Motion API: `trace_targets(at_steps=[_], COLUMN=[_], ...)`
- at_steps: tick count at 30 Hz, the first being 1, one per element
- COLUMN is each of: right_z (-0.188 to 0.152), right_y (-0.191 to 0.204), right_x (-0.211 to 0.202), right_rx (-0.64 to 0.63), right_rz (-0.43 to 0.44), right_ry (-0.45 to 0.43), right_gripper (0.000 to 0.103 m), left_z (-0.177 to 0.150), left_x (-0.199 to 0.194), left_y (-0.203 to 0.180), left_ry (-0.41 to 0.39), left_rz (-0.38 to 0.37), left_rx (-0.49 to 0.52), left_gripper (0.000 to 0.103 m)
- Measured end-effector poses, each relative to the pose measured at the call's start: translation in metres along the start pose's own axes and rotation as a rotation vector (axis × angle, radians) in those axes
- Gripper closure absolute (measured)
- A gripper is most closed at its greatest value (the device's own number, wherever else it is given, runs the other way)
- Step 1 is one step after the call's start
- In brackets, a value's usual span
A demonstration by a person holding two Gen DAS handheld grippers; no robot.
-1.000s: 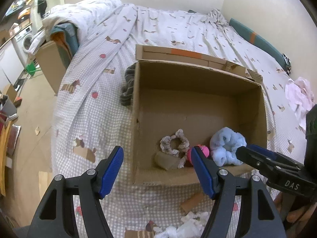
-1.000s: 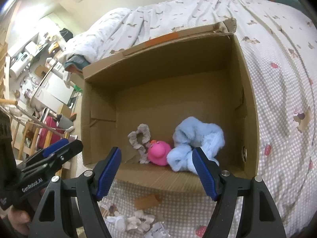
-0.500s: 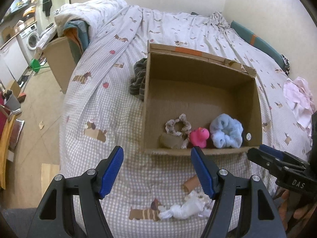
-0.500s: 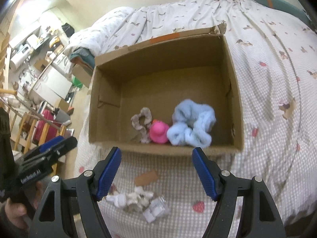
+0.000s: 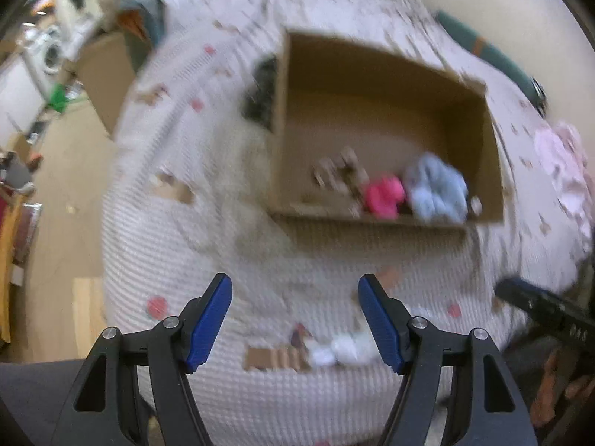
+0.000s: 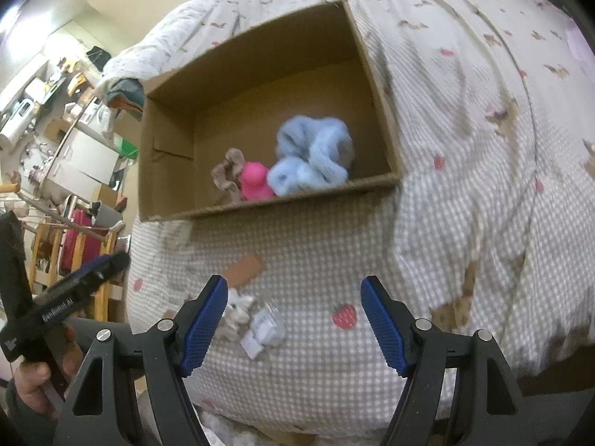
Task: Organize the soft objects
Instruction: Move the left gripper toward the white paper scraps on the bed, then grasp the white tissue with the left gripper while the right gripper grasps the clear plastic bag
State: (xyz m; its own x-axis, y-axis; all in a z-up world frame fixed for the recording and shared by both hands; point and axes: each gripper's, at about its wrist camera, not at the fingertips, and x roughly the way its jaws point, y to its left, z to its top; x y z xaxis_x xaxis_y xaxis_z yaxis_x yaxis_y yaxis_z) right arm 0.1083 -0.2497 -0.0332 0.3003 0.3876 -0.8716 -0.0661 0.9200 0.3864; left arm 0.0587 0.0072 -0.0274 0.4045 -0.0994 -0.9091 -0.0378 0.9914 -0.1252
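The cardboard box (image 6: 178,171) is plain matt brown board. Inside, the blue scrunchie (image 6: 314,156) looks fluffy and plush, the beige scrunchie (image 6: 227,173) crinkled cloth, and the pink toy (image 6: 254,182) smooth (material unclear). The bedspread (image 6: 465,171) is woven cloth with a waffle-like check. Each gripper's black arms look like matt plastic, with ribbed blue pads (image 6: 202,329) and shiny metal screws (image 5: 416,321).
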Motion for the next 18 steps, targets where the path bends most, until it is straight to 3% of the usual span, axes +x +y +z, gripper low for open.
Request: trace_targets(at_steps=[5,9,13,15,17,18], right_z=[-0.001,-0.002,0.0,0.001,0.001,0.001], right_y=[0.0,0.002,0.006,0.008,0.009,0.01], right_x=[0.004,0.007,0.012,0.015,0.017,0.019], right_rx=[-0.001,-0.01,-0.021,-0.026,-0.031,-0.033], right_rz=[-0.013,-0.028,-0.022,-0.025,-0.025,-0.025], right_ry=[0.016,0.026,0.035,0.039,0.045,0.049], right_gripper=[0.025,0.025,0.025,0.025,0.025,0.025], left_z=[-0.019,-0.038,-0.043,-0.042,-0.038,-0.038], left_x=[0.031,0.049,0.056,0.063,0.075,0.081], left_y=[-0.03,-0.045,-0.049,-0.05,-0.052,-0.05], left_ry=[0.173,0.256,0.272,0.269,0.296,0.319], left_rz=[-0.112,-0.068,-0.049,-0.059,-0.074,-0.078], left_rx=[0.124,0.237,0.263,0.26,0.249,0.235], left_gripper=[0.035,0.035,0.036,0.043,0.069,0.074])
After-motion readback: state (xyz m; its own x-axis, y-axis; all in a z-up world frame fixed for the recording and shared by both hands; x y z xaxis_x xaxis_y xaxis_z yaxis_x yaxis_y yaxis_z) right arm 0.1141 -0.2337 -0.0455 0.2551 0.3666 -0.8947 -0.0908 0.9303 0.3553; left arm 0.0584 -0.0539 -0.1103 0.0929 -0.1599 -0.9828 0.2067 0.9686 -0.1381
